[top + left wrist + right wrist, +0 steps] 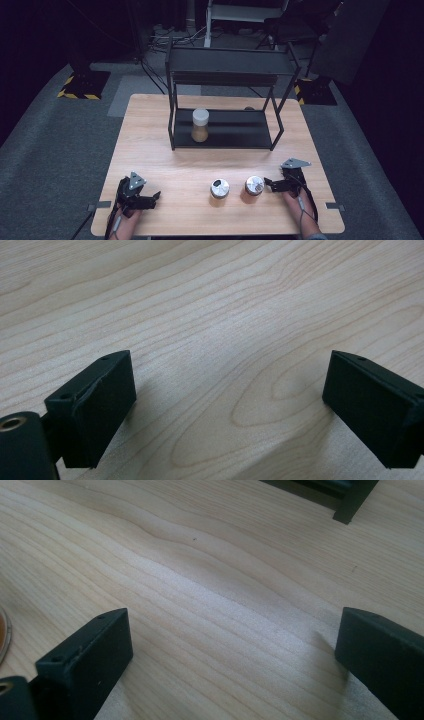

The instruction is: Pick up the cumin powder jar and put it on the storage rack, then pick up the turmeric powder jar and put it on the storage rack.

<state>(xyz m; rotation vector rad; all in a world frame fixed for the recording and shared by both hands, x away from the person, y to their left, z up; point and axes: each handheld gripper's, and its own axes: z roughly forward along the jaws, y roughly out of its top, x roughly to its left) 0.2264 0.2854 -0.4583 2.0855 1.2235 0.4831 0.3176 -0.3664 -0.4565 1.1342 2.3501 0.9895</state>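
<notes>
- I've got the table [150, 150] lit from above, with darkness all around it.
- My gripper views look bright; wood grain is sharp, jaws cast soft shadows, near edges blur.

A light wooden desk [150, 150] sits on grey floor [50, 150]. At twelve o'clock on it stands a black two-tier rack [227, 65], with a white-capped jar [200, 125] on its lower shelf. Down at six o'clock two metal-lidded jars stand side by side, one [219, 189] just left of the other [254, 186], both directly on the wood.
</notes>
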